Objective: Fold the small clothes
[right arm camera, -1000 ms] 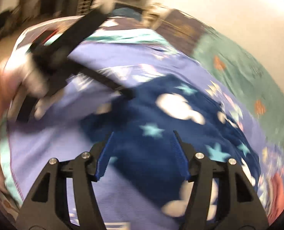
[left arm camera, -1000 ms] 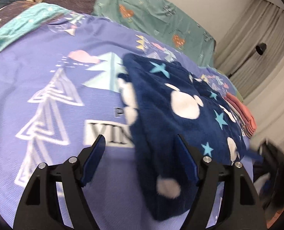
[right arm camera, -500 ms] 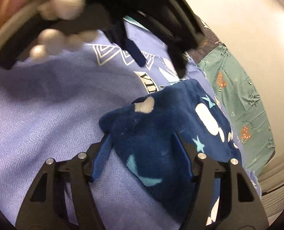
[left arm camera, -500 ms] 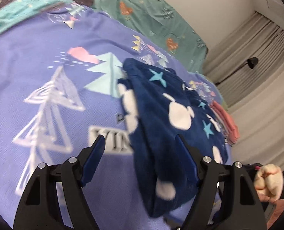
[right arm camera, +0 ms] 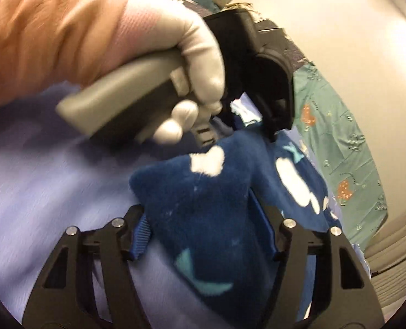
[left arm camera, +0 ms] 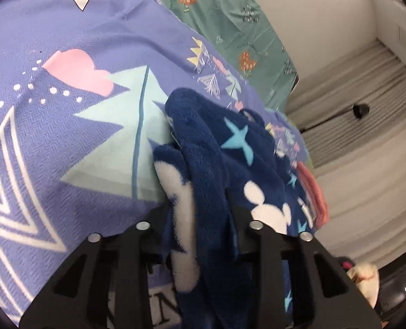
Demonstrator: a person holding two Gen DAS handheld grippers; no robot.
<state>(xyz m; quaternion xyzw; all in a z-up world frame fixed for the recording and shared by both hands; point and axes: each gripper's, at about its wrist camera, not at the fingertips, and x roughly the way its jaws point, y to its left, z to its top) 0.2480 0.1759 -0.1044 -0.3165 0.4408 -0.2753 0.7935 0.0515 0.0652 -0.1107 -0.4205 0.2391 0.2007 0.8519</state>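
Observation:
A small navy fleece garment (left arm camera: 224, 164) with white mouse heads and light blue stars lies on a purple printed bed sheet (left arm camera: 65, 109). My left gripper (left arm camera: 197, 211) is shut on a bunched edge of the garment, which fills the space between its fingers. In the right wrist view the same garment (right arm camera: 203, 205) lies between the fingers of my right gripper (right arm camera: 205, 233), which stands open around its near corner. The gloved hand holding the left gripper (right arm camera: 268, 87) shows just beyond, at the garment's far edge.
A green printed pillow (left arm camera: 230, 22) lies at the head of the bed against a white wall. A folded pink and salmon cloth (left arm camera: 312, 189) sits beyond the garment. Pale curtains (left arm camera: 367, 142) hang on the right.
My left gripper moved forward onto the garment's edge and closed on it. My right gripper moved closer, its fingers now around the garment's near corner, and the left hand came in close to it.

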